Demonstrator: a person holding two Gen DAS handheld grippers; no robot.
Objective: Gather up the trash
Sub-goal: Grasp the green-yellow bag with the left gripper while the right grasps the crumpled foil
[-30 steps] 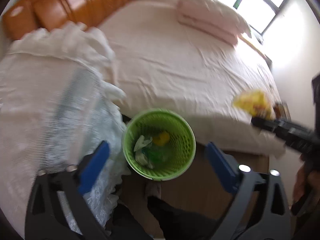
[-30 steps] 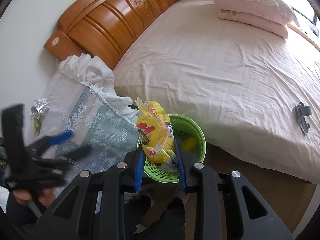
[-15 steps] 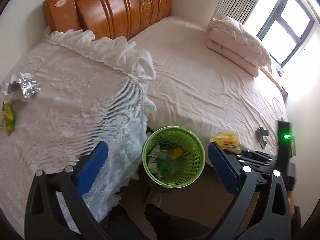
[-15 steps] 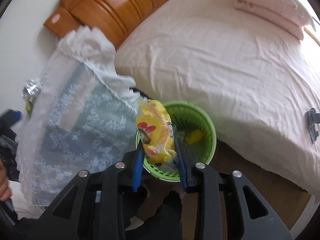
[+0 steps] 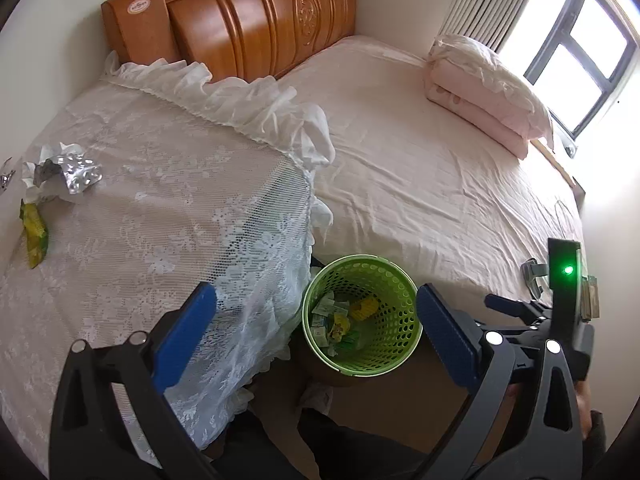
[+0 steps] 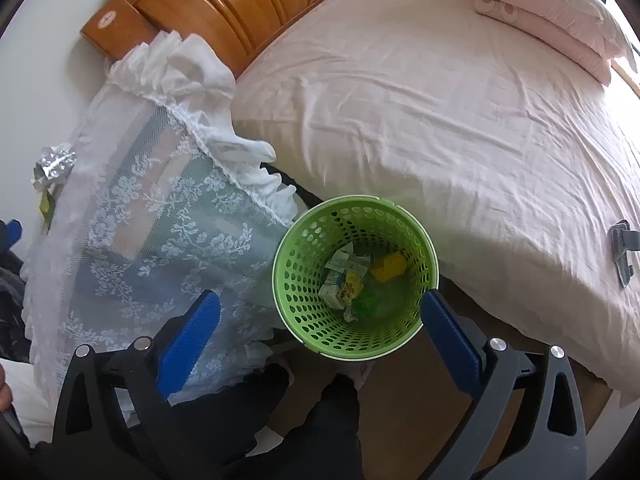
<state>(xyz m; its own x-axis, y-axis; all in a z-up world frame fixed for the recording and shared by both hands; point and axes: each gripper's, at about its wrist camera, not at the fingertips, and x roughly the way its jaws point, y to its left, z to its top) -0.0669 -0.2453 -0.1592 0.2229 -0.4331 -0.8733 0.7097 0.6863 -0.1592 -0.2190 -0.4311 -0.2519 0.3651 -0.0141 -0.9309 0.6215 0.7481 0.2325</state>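
Observation:
A green mesh bin (image 6: 426,240) stands on the floor between the bed and a lace-covered table (image 5: 160,240), with paper scraps and yellow wrappers (image 6: 388,266) inside. My right gripper (image 6: 320,300) hangs just above the bin. Its jaws are opening wide and nothing is between them. My left gripper (image 5: 316,292) is open and empty, higher up over the table edge and the bin (image 5: 408,300). On the table's far left lie a crumpled foil blister pack (image 5: 66,170) and a yellow-green wrapper (image 5: 34,236). The right gripper (image 5: 520,308) shows at the right edge of the left wrist view.
A pink bed (image 5: 420,168) with a wooden headboard (image 5: 260,20) fills the back; folded pink bedding (image 5: 488,100) lies near the window. A grey clip (image 6: 622,248) rests on the bed's edge. A person's dark-clothed legs (image 6: 312,432) stand below the grippers.
My right gripper's jaws spread wide and the yellow snack bag dropped out of them into the bin. The left gripper pulled up and back, bringing the table's trash into view.

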